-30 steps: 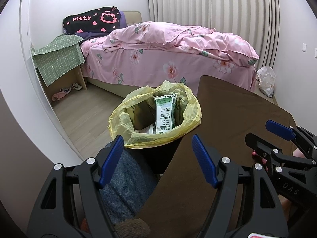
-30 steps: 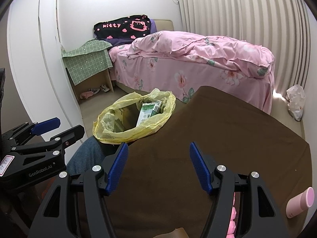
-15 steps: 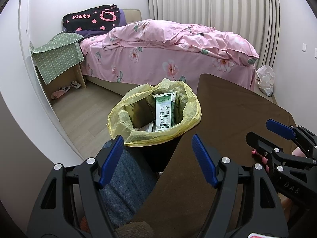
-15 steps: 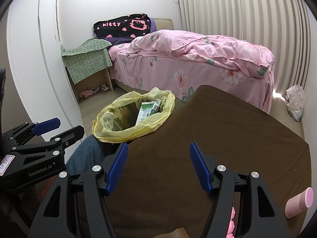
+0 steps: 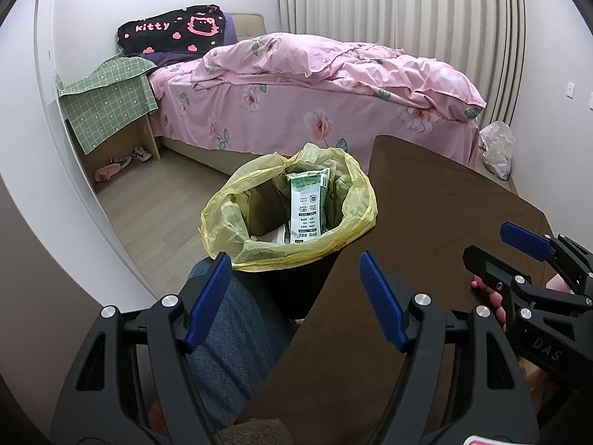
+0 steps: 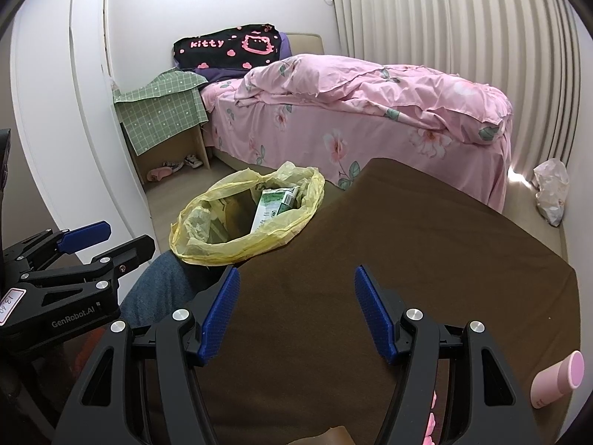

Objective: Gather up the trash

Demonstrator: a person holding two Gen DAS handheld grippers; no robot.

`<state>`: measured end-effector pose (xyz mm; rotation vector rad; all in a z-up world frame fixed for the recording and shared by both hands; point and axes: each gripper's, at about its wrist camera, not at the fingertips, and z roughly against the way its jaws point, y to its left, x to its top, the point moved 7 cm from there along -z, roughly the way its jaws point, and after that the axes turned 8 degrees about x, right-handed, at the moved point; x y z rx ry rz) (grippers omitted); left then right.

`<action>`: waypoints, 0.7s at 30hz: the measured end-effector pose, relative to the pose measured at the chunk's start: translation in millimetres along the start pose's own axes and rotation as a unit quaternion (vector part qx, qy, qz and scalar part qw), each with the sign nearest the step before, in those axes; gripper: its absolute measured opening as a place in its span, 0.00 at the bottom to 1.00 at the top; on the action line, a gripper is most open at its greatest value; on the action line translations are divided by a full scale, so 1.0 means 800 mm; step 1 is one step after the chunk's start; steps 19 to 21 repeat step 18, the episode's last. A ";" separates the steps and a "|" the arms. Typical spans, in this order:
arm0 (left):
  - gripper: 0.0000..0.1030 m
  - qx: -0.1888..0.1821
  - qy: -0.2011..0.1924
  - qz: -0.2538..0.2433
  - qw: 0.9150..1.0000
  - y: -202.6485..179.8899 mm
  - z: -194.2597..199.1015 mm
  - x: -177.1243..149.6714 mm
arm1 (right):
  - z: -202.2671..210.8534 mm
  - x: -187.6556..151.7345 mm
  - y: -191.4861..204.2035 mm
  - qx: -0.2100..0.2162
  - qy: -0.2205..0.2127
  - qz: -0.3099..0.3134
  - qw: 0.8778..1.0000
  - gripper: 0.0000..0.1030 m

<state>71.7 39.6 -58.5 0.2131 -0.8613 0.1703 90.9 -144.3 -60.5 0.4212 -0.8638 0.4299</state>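
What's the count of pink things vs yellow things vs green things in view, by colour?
Pink: 2, the duvet and the cylinder at the brown table's edge.
Yellow: 1, the bin bag.
Green: 2, the carton in the bin and the checked cloth by the bed.
Total: 5

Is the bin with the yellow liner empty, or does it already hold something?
Not empty. The bin already holds a green-and-white carton standing on end against the liner, with paler packaging beside its base; how full it is below cannot be told.
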 end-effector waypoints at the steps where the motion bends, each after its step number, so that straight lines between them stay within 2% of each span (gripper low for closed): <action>1: 0.66 0.000 0.001 0.000 1.000 0.000 0.000 -0.001 | 0.000 0.000 0.000 0.000 0.000 0.000 1.000 0.59; 7: 0.66 0.000 -0.003 0.004 1.000 0.002 0.002 -0.001 | 0.004 -0.002 -0.006 -0.005 0.003 0.006 1.000 0.59; 11: 0.66 -0.016 -0.005 0.007 1.000 0.001 0.004 0.002 | 0.005 -0.002 -0.006 -0.007 0.006 0.008 1.000 0.59; 13: 0.66 -0.043 0.007 0.007 0.999 -0.009 0.000 -0.001 | 0.007 -0.003 -0.008 -0.013 0.010 0.015 1.000 0.59; 15: 0.66 -0.067 0.036 -0.007 0.997 -0.031 -0.012 -0.006 | 0.016 -0.004 -0.023 -0.035 0.007 0.015 0.999 0.59; 18: 0.69 -0.091 0.073 -0.038 0.992 -0.077 -0.031 -0.021 | 0.040 -0.029 -0.093 -0.089 0.008 -0.018 0.996 0.59; 21: 0.69 -0.091 0.073 -0.038 0.992 -0.077 -0.031 -0.021 | 0.040 -0.029 -0.093 -0.089 0.008 -0.018 0.996 0.59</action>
